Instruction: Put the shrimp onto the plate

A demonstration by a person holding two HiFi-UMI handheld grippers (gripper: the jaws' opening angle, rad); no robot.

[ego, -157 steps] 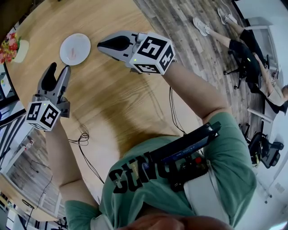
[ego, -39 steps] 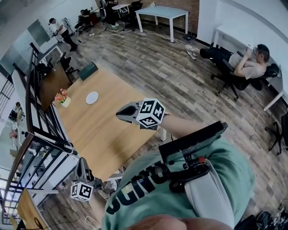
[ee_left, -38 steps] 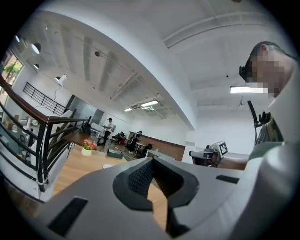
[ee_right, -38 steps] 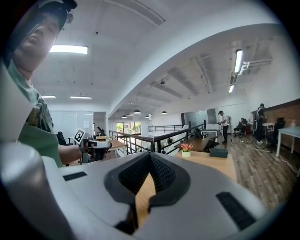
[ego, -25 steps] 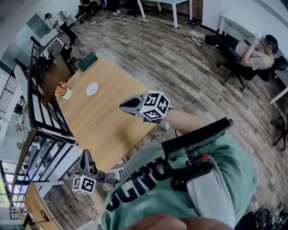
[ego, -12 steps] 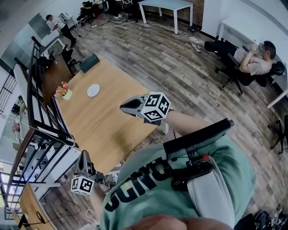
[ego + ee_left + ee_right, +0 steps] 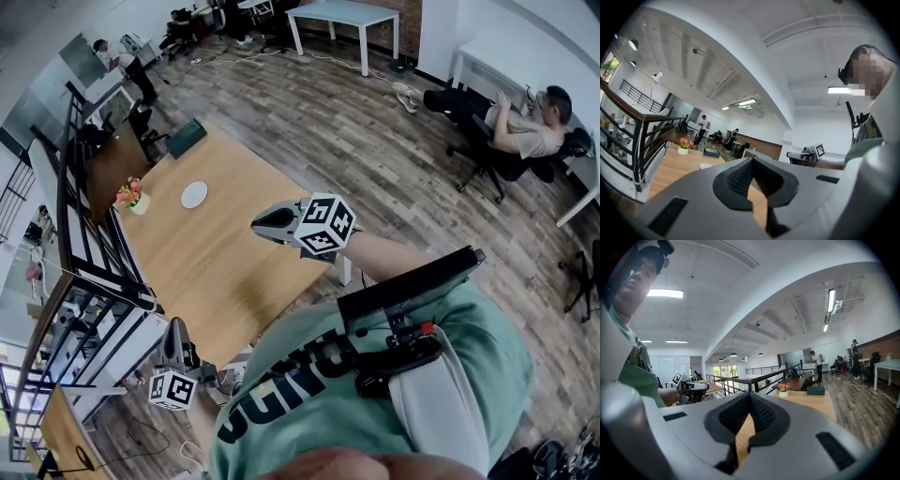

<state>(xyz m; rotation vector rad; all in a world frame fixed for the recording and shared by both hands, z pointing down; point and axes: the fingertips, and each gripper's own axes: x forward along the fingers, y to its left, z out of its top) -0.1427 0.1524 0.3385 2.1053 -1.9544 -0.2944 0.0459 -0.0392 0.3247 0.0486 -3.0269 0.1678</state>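
Head view: plate point(image 7: 194, 195) well beyond right gripper point(image 7: 261, 223)

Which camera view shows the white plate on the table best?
The head view: it looks down on the plate, so its whole round shape shows on the table. The left gripper view shows the plate only as a thin sliver. The right gripper view does not show it.

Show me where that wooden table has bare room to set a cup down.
Most of the table is bare: the stretch from the white plate to the near edge, with the black railing along one long side. The far end is busier: the plate, a flower pot beside the railing, a dark case at the far edge.
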